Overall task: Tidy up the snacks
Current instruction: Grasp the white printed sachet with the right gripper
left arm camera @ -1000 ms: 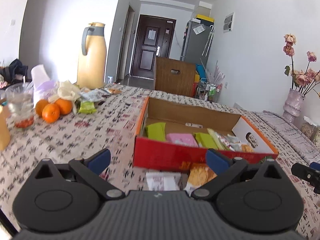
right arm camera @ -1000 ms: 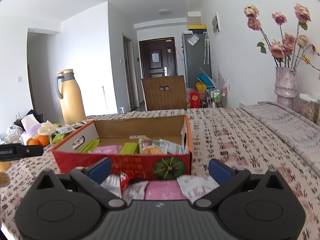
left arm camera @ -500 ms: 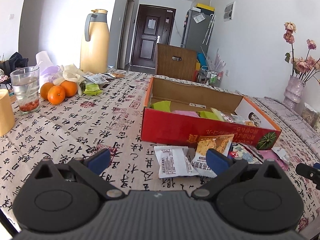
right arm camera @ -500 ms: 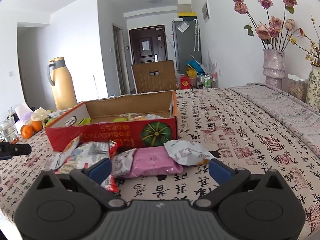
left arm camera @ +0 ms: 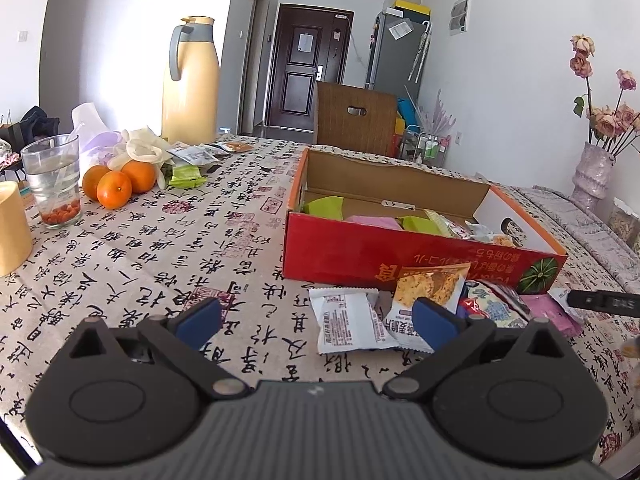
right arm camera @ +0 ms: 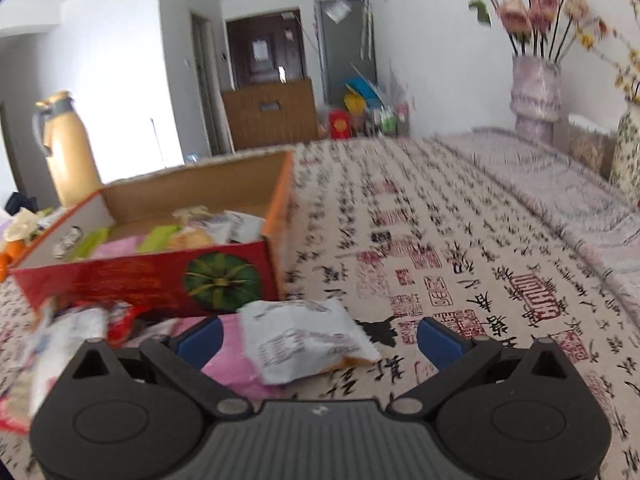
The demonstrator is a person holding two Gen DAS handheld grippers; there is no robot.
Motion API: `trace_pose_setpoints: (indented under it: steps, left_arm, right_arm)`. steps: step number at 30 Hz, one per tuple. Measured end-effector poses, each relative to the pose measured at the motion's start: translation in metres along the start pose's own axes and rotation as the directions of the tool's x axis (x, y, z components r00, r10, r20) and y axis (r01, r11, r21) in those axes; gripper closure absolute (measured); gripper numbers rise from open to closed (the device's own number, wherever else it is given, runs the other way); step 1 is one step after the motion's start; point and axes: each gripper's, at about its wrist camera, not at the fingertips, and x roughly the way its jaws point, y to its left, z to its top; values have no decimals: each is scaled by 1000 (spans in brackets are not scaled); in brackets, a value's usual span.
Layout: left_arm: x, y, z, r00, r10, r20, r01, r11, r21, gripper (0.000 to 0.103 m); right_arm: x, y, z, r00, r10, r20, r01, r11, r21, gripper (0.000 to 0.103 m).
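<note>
A red cardboard box [left arm camera: 372,252] with a pumpkin print holds several snack packs and sits mid-table; it also shows in the right wrist view [right arm camera: 120,280]. Loose packs lie in front of it: a white pack [left arm camera: 346,322], a cracker pack [left arm camera: 430,292], a pink pack [right arm camera: 236,354] and a grey-white pack [right arm camera: 300,338]. My left gripper [left arm camera: 316,322] is open just above the table, with the white pack between its fingers' line. My right gripper [right arm camera: 320,340] is open low over the grey-white pack, which lies between its fingers. The right gripper's tip [left arm camera: 600,301] shows at the left view's right edge.
At the left stand a yellow thermos [left arm camera: 190,84], oranges [left arm camera: 118,184], a glass of water [left arm camera: 54,180], a yellow cup [left arm camera: 10,228] and more snack packs [left arm camera: 188,168]. A wooden chair [left arm camera: 354,114] is behind the table. Flower vases [right arm camera: 534,92] stand at the right.
Both grippers have drawn back from the box and dropped lower, so the loose packs in front of it came into view. The right gripper has moved down close over the grey-white pack.
</note>
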Motion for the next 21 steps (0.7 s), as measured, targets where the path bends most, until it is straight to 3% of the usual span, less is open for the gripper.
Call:
trace_pose_setpoints:
  steps: [3,5,9,21]
  left_arm:
    - [-1,1,1,1000,15,2,-15,1000,1,0]
    - [-1,2,1,1000,24,-1,-24,1000,-2,0]
    - [-1,4,1,999,36,-4,-36,999,-13,0]
    - [1,2,0,999,35,-16,-35,999,-15,0]
  right_arm:
    - [16,-3,4,1000,11,-24,-10,1000,8,2]
    - [23,-1,5,999,31,-41,-31,1000,-1,10]
    - [23,-1,3,997,60,-45,-60,998,0,16]
    - [8,-14,-5,992,123,-10,-122,991,55,71]
